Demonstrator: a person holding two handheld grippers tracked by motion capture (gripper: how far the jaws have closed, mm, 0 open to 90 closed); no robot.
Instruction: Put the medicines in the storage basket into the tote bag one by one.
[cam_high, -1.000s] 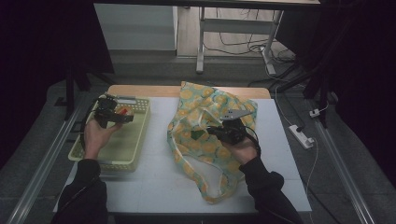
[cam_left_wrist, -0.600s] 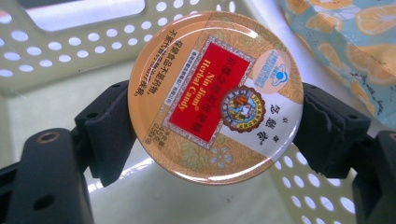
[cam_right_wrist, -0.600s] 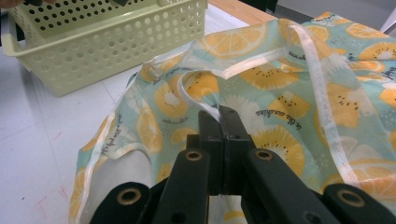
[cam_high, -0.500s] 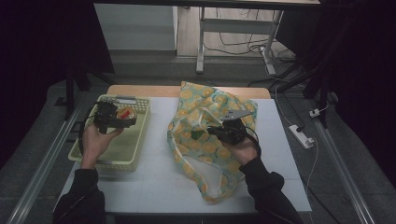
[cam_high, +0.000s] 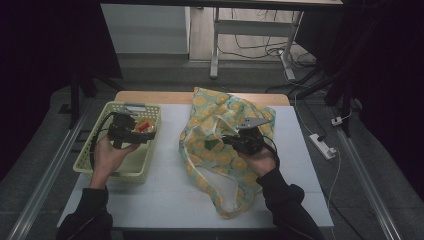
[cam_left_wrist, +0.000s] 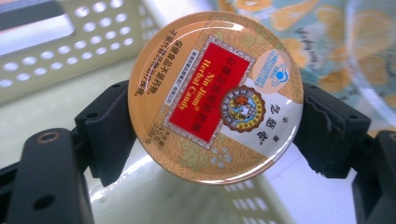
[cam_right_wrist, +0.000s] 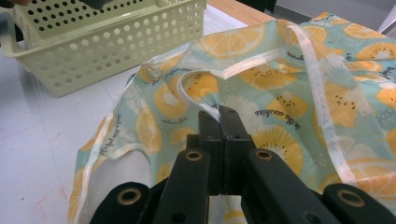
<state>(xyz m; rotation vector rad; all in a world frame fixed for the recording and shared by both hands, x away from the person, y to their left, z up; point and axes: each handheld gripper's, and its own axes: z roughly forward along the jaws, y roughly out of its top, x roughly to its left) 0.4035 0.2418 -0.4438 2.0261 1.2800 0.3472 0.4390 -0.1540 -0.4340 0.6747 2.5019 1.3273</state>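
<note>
A round herbal candy tin (cam_left_wrist: 215, 93) with a gold and red lid is clamped between the black jaws of my left gripper (cam_left_wrist: 215, 123). In the high view the left gripper (cam_high: 142, 131) holds the tin (cam_high: 143, 125) above the pale yellow basket (cam_high: 98, 162). A cloth bag (cam_high: 215, 150) printed with orange slices lies on the white table. My right gripper (cam_right_wrist: 219, 116) is shut on the bag's white handle strap (cam_right_wrist: 198, 103), and in the high view the right gripper (cam_high: 227, 141) sits near the bag's mouth.
The white tabletop (cam_high: 165, 195) has a wooden strip along its far edge (cam_high: 150, 96). A white power strip (cam_high: 325, 146) lies on the floor at the right. A desk frame (cam_high: 215, 45) with cables stands beyond the table.
My left hand has carried the tin rightward and slightly up, from the basket's far left side toward its right edge. The right hand and bag have stayed still.
</note>
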